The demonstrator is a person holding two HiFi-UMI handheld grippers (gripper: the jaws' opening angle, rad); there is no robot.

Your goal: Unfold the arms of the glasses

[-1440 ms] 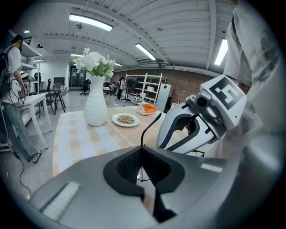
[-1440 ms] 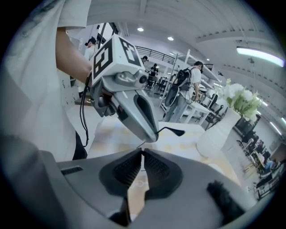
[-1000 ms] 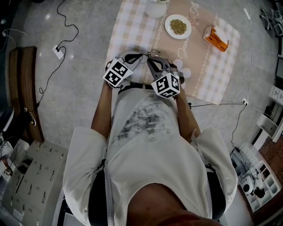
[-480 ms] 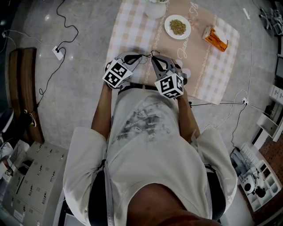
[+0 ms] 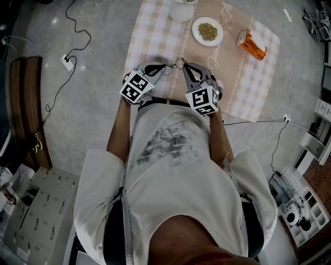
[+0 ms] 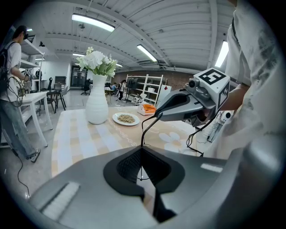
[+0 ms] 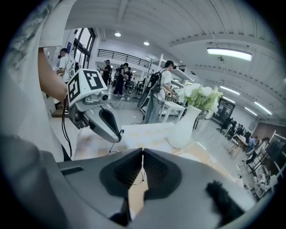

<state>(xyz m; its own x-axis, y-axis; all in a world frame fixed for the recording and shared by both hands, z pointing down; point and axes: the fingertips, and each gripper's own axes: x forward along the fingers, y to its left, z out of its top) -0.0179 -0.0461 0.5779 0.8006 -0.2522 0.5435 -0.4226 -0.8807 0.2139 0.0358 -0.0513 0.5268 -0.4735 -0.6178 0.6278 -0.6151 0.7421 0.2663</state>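
Thin wire-framed glasses (image 5: 176, 64) hang in the air over the near edge of the table, between my two grippers. My left gripper (image 5: 156, 68) is shut on the frame. In the left gripper view a thin dark arm (image 6: 144, 129) rises from its closed jaws to the tip of my right gripper (image 6: 160, 115), and a lens rim shows below the jaws. My right gripper (image 5: 185, 67) is shut on that arm; in the right gripper view a fine wire (image 7: 142, 173) shows just under its closed jaws, with the left gripper (image 7: 118, 137) close at the left.
The table has a checked cloth (image 5: 150, 31). On it stand a white vase with flowers (image 5: 182, 9), a plate of grain (image 5: 208, 31) and an orange packet (image 5: 252, 45). Cables and a socket block (image 5: 68, 61) lie on the floor at left. People stand in the background.
My right gripper has shifted to the right and slightly farther out, away from the left one, drawing the glasses arm with it. The left gripper has stayed still.
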